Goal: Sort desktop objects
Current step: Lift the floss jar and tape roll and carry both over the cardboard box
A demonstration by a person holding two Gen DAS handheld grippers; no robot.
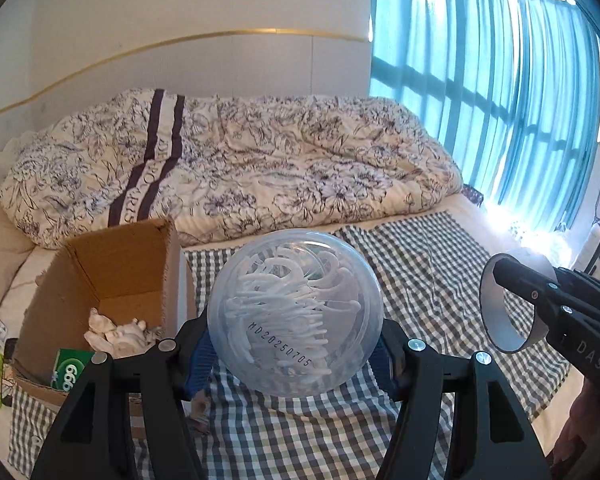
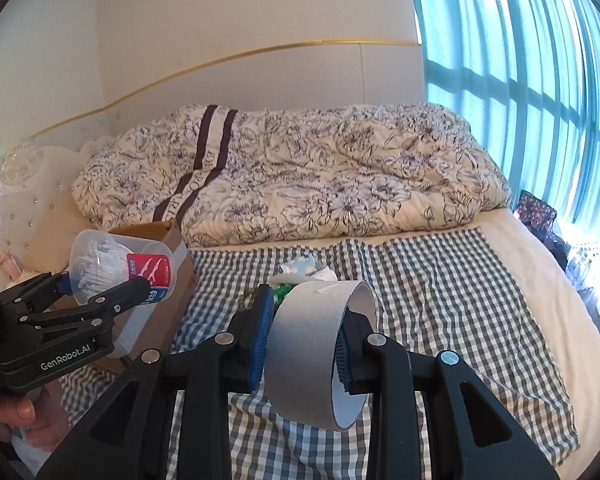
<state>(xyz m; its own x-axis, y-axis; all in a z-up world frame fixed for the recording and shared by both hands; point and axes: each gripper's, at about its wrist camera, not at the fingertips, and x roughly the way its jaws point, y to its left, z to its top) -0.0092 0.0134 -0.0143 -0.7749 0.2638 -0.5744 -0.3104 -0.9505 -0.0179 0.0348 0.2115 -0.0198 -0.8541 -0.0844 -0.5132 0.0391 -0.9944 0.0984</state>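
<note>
Checkered cloth (image 2: 440,292) on bed: left hand-held gripper (image 1: 296,354) grips one floss-pick jar (image 1: 296,312); right hand-held gripper (image 2: 302,344) clamps one tape roll (image 2: 312,352).

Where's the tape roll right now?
The tape roll is held in the right gripper, above the checked cloth, right of the cardboard box.

Floral duvet (image 1: 236,168); teal curtains (image 1: 492,80)

Daylight glows through the teal curtains (image 1: 480,80) at right, blowing out to glare near the bed's (image 2: 540,300) far corner; fisheye bending and dark vignetting mark every edge.
</note>
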